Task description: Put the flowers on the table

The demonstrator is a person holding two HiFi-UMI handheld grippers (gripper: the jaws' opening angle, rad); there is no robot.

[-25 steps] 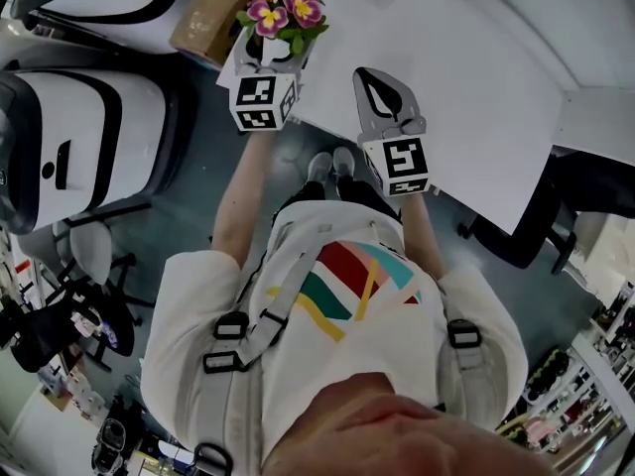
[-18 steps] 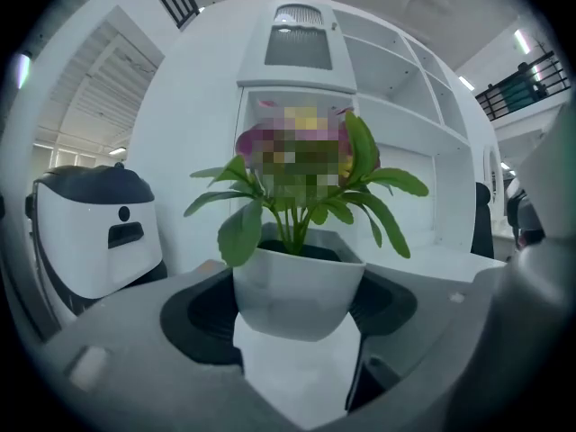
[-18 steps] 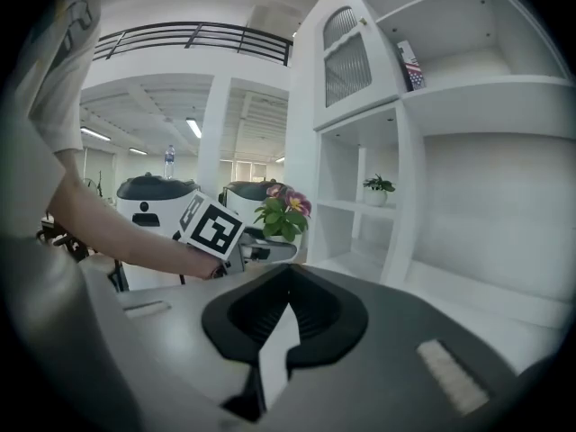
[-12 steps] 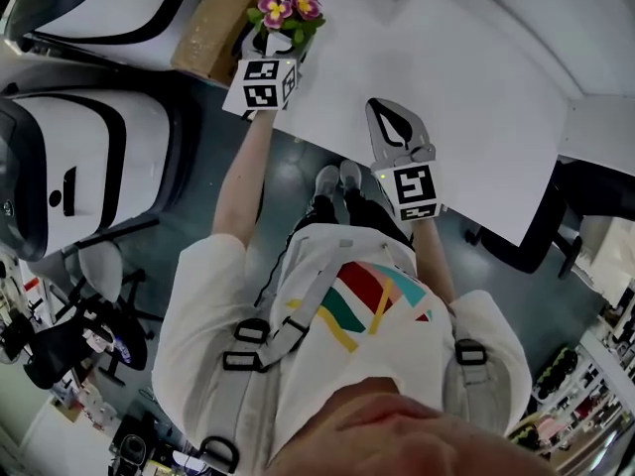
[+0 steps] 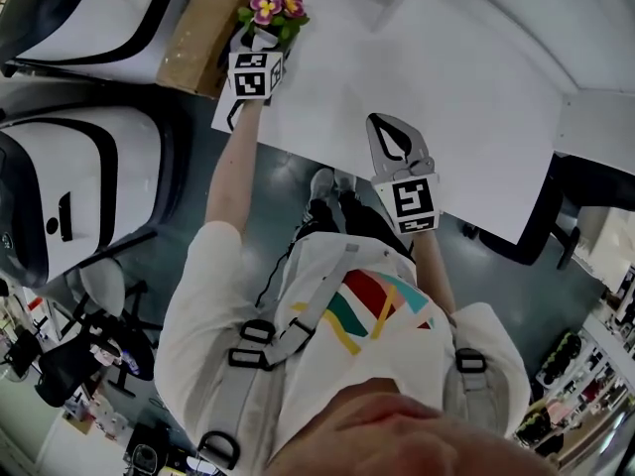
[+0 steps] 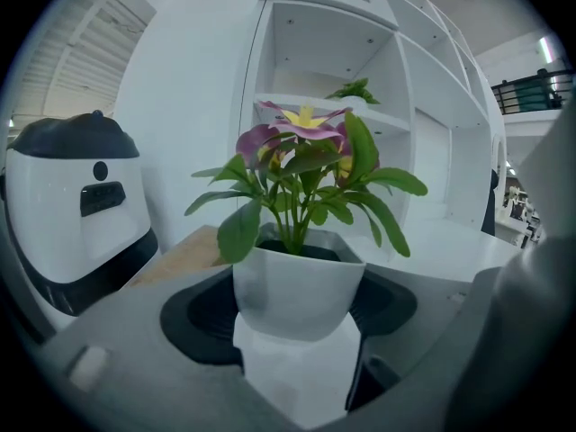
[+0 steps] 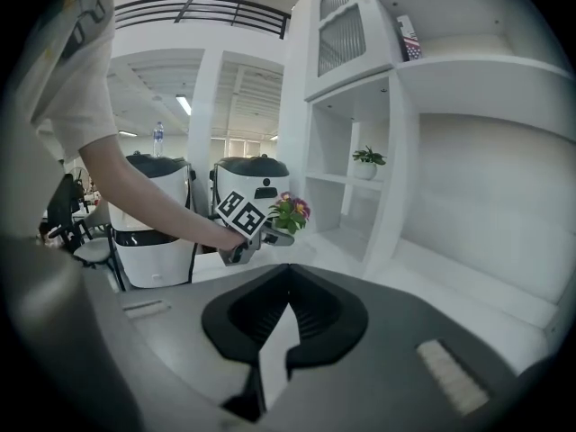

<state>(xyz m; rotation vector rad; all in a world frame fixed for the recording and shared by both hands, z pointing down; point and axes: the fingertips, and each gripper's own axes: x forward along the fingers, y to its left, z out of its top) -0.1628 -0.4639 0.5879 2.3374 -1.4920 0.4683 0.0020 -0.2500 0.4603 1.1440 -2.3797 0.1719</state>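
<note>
At the far left stands a white machine (image 5: 69, 167). Next to it a cardboard box (image 5: 193, 28) lies against the left edge of the table (image 5: 466, 97). Just right of the box is the left gripper (image 5: 256, 48), closed on the white pot (image 6: 297, 282) of the flowers (image 5: 276, 6). In the left gripper view a dark pad presses on each side of the pot. The pot sits upright, with pink blooms and green leaves rising above the jaws. From the head view the plant is over the near left corner of the table, close to the box. Whether the pot's base rests on the tabletop I cannot tell. The jaws hide the underside, and it looks either just above the surface or barely touching it.

The step in hand, as I judge it, is setting the pot down. To do it well, keep the pot upright and bring it straight down until the base sits flat. Place it a little further in from the edge and clear of the box, so it cannot tip off. Only then spread the jaws evenly and draw back low and straight, under the leaves, without dragging the pot.

Further right, the right gripper (image 5: 389, 137) hangs over the table's near edge, well apart from the plant. Its jaws are drawn together at the tips with nothing between them. It has no part in this step.
</note>
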